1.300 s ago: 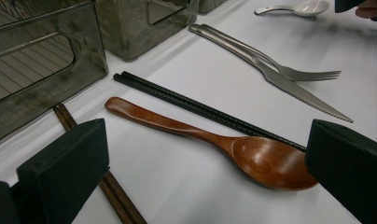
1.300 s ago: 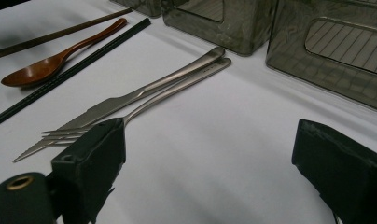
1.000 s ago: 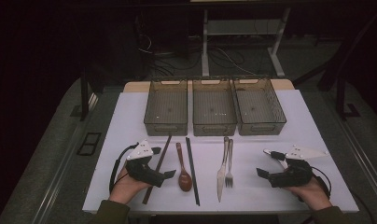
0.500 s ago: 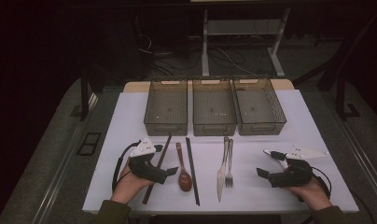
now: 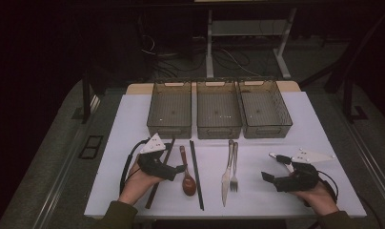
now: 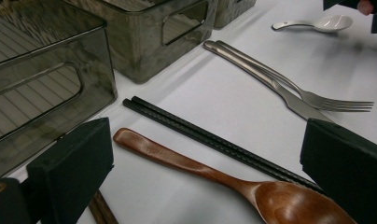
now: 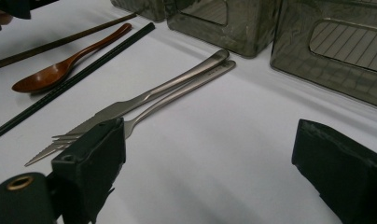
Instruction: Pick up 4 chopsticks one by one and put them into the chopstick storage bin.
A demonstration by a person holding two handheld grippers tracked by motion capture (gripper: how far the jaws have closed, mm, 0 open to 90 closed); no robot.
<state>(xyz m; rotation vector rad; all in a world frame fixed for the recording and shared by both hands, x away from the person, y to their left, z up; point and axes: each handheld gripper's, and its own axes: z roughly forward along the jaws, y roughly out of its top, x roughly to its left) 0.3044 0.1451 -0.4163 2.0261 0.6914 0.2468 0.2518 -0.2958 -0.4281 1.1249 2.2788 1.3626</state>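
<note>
Cutlery lies in a row on the white table [image 5: 319, 129]: brown chopsticks [image 5: 160, 171], a wooden spoon [image 5: 187, 175], black chopsticks [image 5: 196, 174], a steel knife [image 5: 227, 174] and a fork [image 5: 235, 167]. My left gripper [image 5: 177, 171] hovers open just left of the wooden spoon [image 6: 200, 170], whose handle and bowl lie between the jaws in the left gripper view, with nothing gripped. My right gripper [image 5: 268, 177] is open over bare table, right of the fork [image 7: 144, 114]. The left gripper [image 6: 205, 182] and right gripper [image 7: 214, 172] both show wide jaws.
Three empty smoky plastic bins [image 5: 169, 109] [image 5: 218, 109] [image 5: 265, 109] stand side by side behind the cutlery. A small white spoon [image 5: 280, 159] lies beside my right gripper. The table's front edge is close under both hands.
My left gripper has crept slightly right and forward, closer to the wooden spoon. The right gripper and the cutlery have stayed put.
</note>
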